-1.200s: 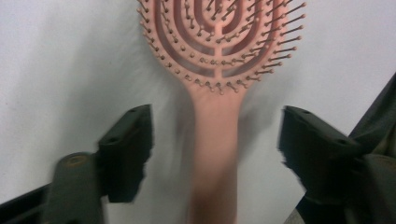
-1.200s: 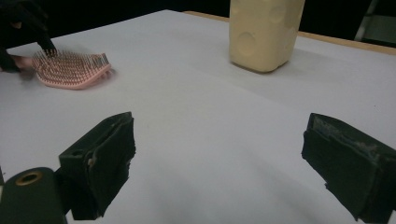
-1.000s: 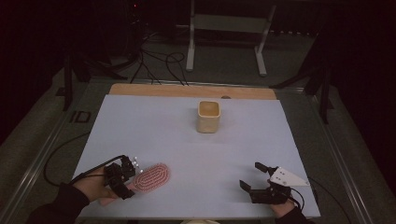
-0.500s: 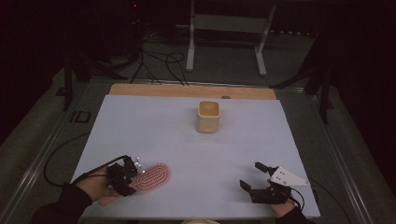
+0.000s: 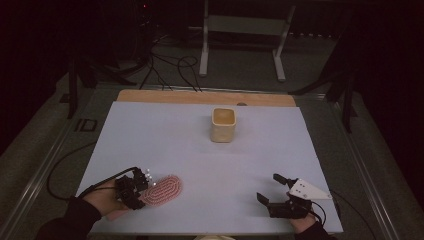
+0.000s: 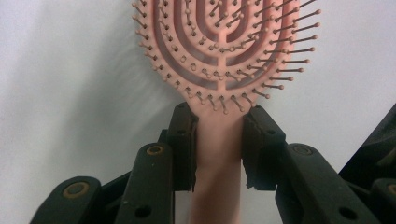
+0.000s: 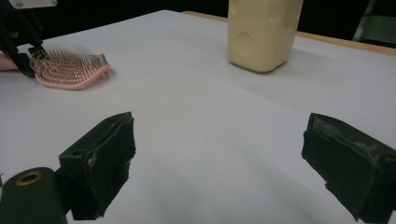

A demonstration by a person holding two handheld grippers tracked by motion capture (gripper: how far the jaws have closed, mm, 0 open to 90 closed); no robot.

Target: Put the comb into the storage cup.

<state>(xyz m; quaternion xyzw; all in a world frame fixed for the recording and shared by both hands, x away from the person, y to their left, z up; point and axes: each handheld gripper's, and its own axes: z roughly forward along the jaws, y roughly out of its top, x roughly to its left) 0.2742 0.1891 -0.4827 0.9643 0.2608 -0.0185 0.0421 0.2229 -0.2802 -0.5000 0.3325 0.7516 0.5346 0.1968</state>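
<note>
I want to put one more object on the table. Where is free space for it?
The white sheet is bare between the cream cup and the pink hairbrush, and from the cup down to the open right tongs. Only the near-left corner is crowded: the left tongs clamp the brush handle there.

table (image 5: 150,130) | white sheet | pink hairbrush (image 5: 162,189) | cream cup (image 5: 223,124)

Pink matt plastic hairbrush (image 6: 219,56), smooth cream cup (image 5: 223,124), perhaps ceramic, matt white tabletop (image 5: 190,145)

One pink hairbrush (image 5: 162,189), one cream cup (image 5: 223,124), two grippers: left (image 5: 142,188), right (image 5: 268,188).
</note>
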